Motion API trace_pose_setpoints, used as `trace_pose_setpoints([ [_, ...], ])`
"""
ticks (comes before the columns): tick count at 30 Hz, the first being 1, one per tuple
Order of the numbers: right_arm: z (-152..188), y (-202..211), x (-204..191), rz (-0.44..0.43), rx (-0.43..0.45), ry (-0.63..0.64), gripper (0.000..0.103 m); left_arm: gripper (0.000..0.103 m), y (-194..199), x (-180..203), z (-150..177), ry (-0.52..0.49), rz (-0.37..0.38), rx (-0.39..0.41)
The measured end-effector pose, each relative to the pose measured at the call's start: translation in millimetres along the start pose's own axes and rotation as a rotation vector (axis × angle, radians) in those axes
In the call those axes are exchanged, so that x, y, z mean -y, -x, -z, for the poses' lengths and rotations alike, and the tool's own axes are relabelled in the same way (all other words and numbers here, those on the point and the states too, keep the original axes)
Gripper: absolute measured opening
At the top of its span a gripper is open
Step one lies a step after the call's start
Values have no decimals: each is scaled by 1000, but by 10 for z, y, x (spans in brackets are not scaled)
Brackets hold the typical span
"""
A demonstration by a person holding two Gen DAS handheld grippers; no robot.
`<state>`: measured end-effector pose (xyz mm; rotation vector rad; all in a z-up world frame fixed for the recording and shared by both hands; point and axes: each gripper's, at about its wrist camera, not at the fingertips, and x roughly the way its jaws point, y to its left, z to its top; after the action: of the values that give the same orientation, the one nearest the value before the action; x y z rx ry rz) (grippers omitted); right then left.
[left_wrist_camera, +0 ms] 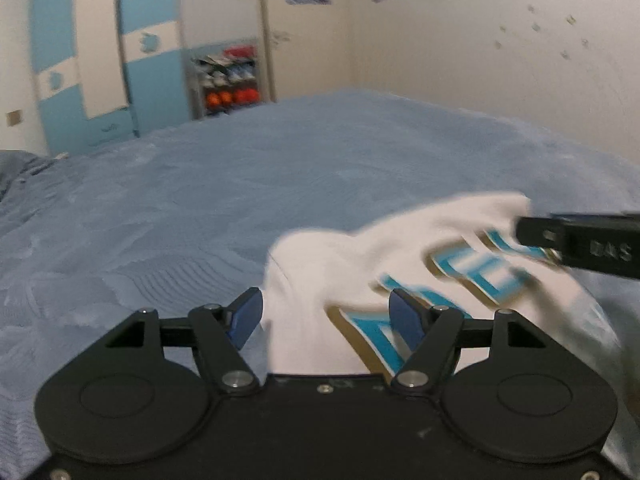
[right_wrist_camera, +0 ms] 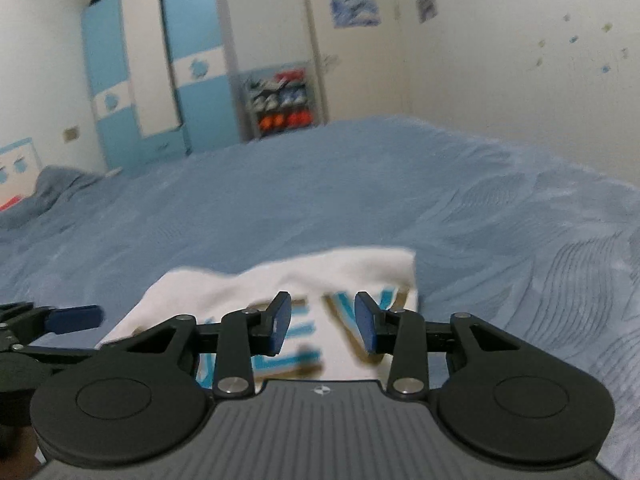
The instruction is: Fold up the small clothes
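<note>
- the left wrist view shows the white shirt (left_wrist_camera: 400, 256) bunched and blurred, with part of the right gripper (left_wrist_camera: 576, 242) entering from the right edge over its teal lettering; the right wrist view shows the shirt (right_wrist_camera: 280, 284) lying flatter, and a blue fingertip of the left gripper (right_wrist_camera: 74, 318) at the left edge.
- the shirt lies on a blue bedspread (left_wrist_camera: 240, 184); behind stand a blue-and-white wardrobe (right_wrist_camera: 160, 72), a shoe rack (right_wrist_camera: 280, 100) and pale walls with pictures.
- the left gripper (left_wrist_camera: 326, 318) is spread wide, with cloth between its fingers but not pinched.
- the right gripper (right_wrist_camera: 322, 322) is also parted, above the lettering, gripping nothing.
</note>
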<state>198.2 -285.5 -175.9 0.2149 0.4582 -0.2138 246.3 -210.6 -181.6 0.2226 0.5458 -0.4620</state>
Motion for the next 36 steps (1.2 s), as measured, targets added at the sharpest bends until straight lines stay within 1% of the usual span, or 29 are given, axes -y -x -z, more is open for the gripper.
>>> trace_pose_setpoints([
  [2, 81, 25, -8, -27, -61, 20, 45, 72, 70, 62, 84, -55, -8, -73],
  [4, 205, 53, -23, -52, -154, 62, 45, 72, 113, 98, 204, -118, -27, -131],
  [5, 261, 104, -40, -69, -185, 85, 45, 72, 153, 93, 281, -124, -25, -147],
  [7, 395, 323, -83, -64, -171, 162, 45, 72, 272, 26, 377, -105, -6, -178],
  [10, 534, 584, -155, -55, -192, 239, 45, 72, 406, -68, 497, -95, 29, -246],
  [12, 605, 689, -160, -70, -252, 239, 46, 72, 478, -74, 586, -120, 39, -271],
  [14, 693, 722, -140, -84, -342, 221, 46, 72, 565, -45, 642, -159, 39, -300],
  [16, 763, 814, -161, -70, -336, 253, 46, 72, 664, -5, 714, -181, 31, -306],
  [18, 772, 888, -209, -49, -349, 284, 46, 72, 669, -16, 694, -175, 20, -323],
  [21, 658, 980, -272, -18, -424, 268, 49, 72, 746, -35, 622, -130, 17, -405],
  [22, 594, 1020, -294, -6, -447, 256, 54, 72, 807, -35, 595, -116, 17, -417],
  [23, 533, 1062, -318, 3, -466, 245, 57, 72, 896, -28, 571, -102, 12, -426],
  [24, 450, 1115, -342, 15, -475, 237, 62, 72, 984, -26, 520, -84, 7, -431],
  [25, 384, 1199, -386, 35, -464, 236, 67, 72, 1092, -34, 470, -64, 4, -427],
  [26, 377, 1303, -426, 62, -442, 241, 70, 72, 1179, -32, 410, -41, 6, -421],
  [27, 327, 1378, -466, 98, -417, 244, 77, 72, 1246, -24, 346, -18, 14, -413],
  [28, 270, 1445, -507, 133, -403, 241, 82, 72, 1319, -19, 284, 6, 17, -400],
  [30, 179, 1540, -529, 164, -390, 201, 83, 72, 1462, 3, 185, 47, -20, -391],
  [31, 147, 1585, -525, 166, -385, 173, 83, 72, 1517, 14, 135, 66, -48, -395],
  [32, 127, 1627, -512, 162, -381, 141, 84, 72, 1574, 33, 104, 78, -57, -393],
  [34, 100, 1652, -466, 159, -384, 84, 85, 72, 1679, 62, 55, 89, -40, -374],
  [36, 113, 1649, -431, 174, -407, 60, 85, 72, 1749, 103, 45, 85, -36, -371],
])
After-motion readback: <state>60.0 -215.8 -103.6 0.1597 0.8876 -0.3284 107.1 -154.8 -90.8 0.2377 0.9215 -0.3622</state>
